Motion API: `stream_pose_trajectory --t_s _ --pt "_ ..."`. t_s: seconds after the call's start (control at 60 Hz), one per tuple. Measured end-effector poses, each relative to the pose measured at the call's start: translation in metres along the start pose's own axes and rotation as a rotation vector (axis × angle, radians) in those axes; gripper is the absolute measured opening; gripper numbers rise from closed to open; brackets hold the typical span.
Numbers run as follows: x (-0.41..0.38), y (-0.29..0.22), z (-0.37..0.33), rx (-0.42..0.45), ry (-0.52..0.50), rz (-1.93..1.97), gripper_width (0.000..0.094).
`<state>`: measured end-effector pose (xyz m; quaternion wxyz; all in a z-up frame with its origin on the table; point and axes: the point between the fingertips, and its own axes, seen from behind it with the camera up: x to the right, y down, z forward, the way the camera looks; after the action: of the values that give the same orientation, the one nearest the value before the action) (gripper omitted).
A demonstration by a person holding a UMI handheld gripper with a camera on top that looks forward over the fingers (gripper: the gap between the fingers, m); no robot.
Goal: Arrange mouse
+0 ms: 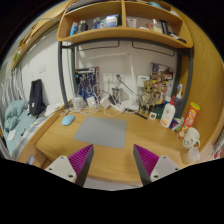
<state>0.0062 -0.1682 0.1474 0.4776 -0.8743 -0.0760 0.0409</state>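
A small light-blue mouse (68,119) lies on the wooden desk (60,140), just left of a grey mouse mat (103,130). My gripper (113,162) is held above the desk's near edge, well short of the mouse and to its right. Its fingers (80,160) are wide apart with nothing between them; only bare desk shows in the gap. The mat lies straight ahead, beyond the fingertips.
Bottles and small items (170,110) crowd the desk's right side, with a white figure (190,138) near the front right. Cables and stands (100,98) line the back wall under a wooden shelf (120,32). A dark garment (36,98) hangs at the left.
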Motion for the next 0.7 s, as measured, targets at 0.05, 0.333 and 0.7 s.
stream_pose_trajectory --t_s 0.05,0.333,0.7 --pt "-0.006 0.011 0.005 -0.017 0.005 0.010 0.0794" --pt "-0.093 0.062 0.044 -0.096 -0.022 0.049 0.0795" --pt "-0.238 0.033 0.132 -0.143 -0.090 0.010 0.0794"
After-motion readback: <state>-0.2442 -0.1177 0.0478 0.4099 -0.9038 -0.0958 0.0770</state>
